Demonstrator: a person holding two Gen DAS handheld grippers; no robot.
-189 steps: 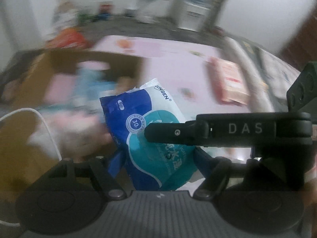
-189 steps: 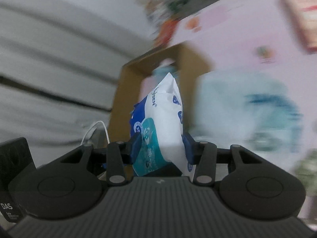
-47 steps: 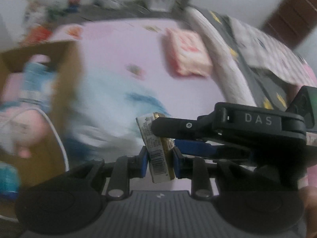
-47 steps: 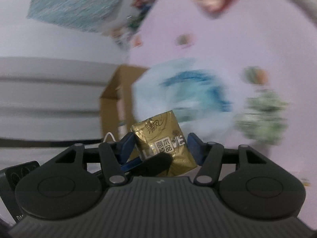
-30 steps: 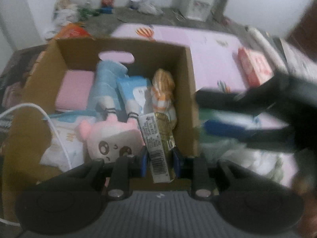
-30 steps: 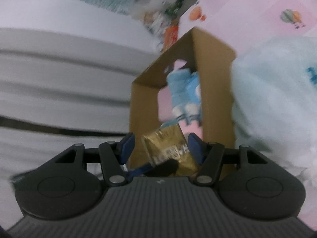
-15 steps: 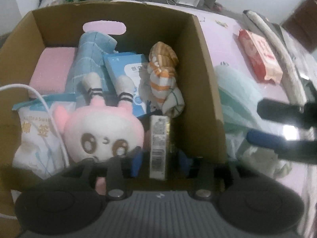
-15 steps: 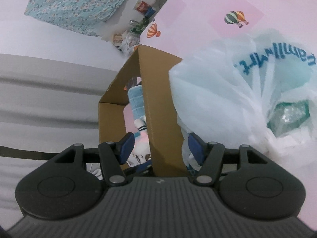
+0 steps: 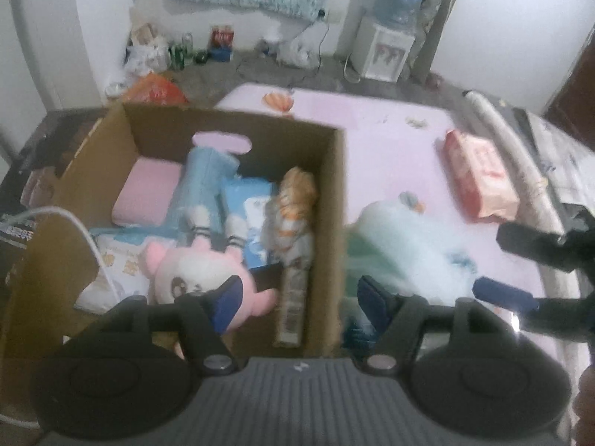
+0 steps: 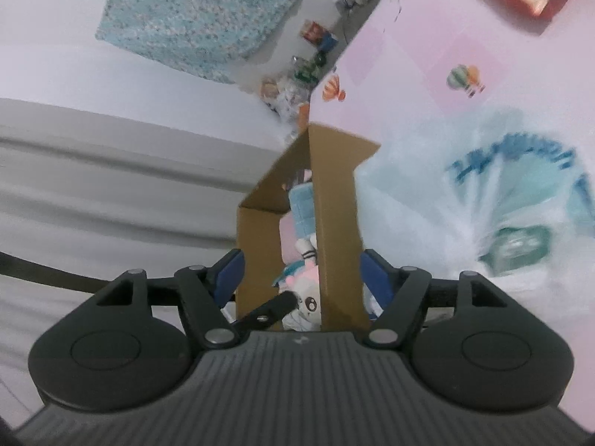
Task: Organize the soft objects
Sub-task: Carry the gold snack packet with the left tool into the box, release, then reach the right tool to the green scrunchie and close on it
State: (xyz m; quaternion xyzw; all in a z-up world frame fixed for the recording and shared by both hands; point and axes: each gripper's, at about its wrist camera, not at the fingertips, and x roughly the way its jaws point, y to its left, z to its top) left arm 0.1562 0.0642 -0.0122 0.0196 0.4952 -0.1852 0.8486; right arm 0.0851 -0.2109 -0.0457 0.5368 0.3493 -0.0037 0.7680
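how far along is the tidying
Done: the box holds a plush, a pink pad and a gold pack, among others. In hand: nothing; the left claw has just opened empty. Left: the red pack and the bag outside.

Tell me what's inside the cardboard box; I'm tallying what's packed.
In the cardboard box: pink plush, gold tissue pack, striped orange cloth, blue packs, pink pad. Anything beneath them is covered.

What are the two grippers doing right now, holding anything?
Left gripper: open, jaws just opened, nothing held.
Right gripper: open, jaws just widened, nothing held.
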